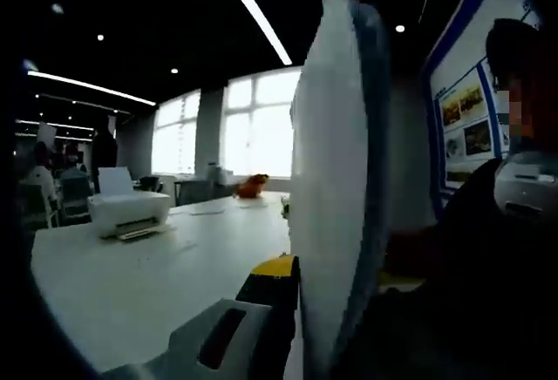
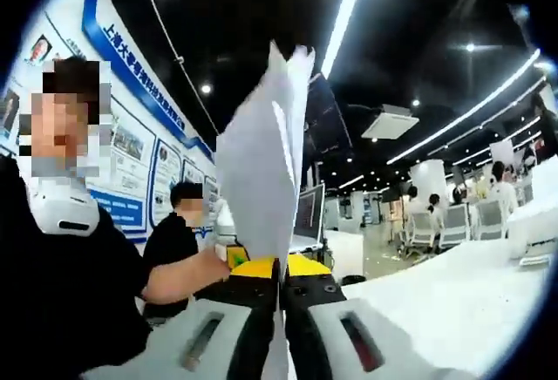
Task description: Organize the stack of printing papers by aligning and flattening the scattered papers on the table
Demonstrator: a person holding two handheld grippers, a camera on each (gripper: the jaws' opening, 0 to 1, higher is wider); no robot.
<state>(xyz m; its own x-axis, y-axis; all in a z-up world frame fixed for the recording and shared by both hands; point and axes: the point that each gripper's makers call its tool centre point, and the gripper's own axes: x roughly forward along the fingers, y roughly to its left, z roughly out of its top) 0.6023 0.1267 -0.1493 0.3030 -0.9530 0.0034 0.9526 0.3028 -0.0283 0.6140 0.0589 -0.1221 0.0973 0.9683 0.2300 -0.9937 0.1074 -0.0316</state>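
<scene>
The stack of papers point(image 2: 266, 162) stands on edge above the white table point(image 2: 453, 301), its long axis running upward and its top corners splayed apart. In the right gripper view the right gripper point(image 2: 279, 310) has its jaws pressed together on the sheets' lower edge. In the left gripper view the same stack point(image 1: 336, 188) rises edge-on beside the left gripper point(image 1: 279, 310); whether those jaws clamp it I cannot tell. A white printer point(image 1: 129, 213) sits well apart on the table, with paper upright in its feed tray.
</scene>
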